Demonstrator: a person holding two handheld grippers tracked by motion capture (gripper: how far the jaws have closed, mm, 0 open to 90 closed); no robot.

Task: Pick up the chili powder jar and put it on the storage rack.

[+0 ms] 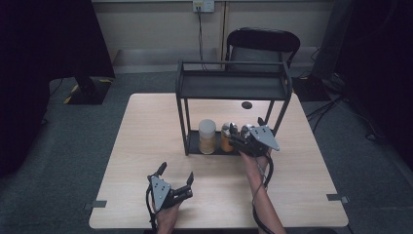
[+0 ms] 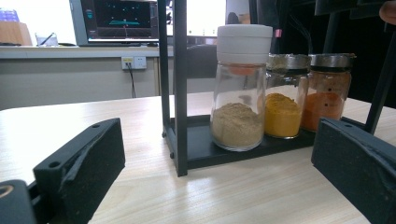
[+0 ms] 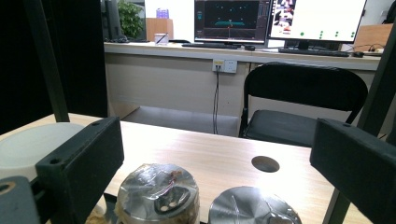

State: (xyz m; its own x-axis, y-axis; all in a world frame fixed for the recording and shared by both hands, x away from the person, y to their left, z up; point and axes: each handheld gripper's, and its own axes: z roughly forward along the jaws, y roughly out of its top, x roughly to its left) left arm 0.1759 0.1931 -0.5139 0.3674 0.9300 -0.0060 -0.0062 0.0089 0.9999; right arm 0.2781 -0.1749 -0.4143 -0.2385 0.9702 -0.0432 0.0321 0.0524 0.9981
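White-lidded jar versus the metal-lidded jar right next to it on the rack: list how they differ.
The white-lidded jar is taller than the metal-lidded jar beside it. The white-lidded jar has a thick white plastic cap; the metal-lidded jar has a low silver one. The white-lidded jar holds tan powder; the metal-lidded jar holds bright yellow powder. Both are clear glass, upright, on the black rack's bottom shelf.

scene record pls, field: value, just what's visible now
surface: wooden table
rack: black two-tier shelf, top tier bare
jars: three on bottom tier: white-lid jar, yellow-powder jar, orange-powder jar
left gripper: open, low over table, short of rack
right gripper: open, above the metal-lid jars
behind table: black chair
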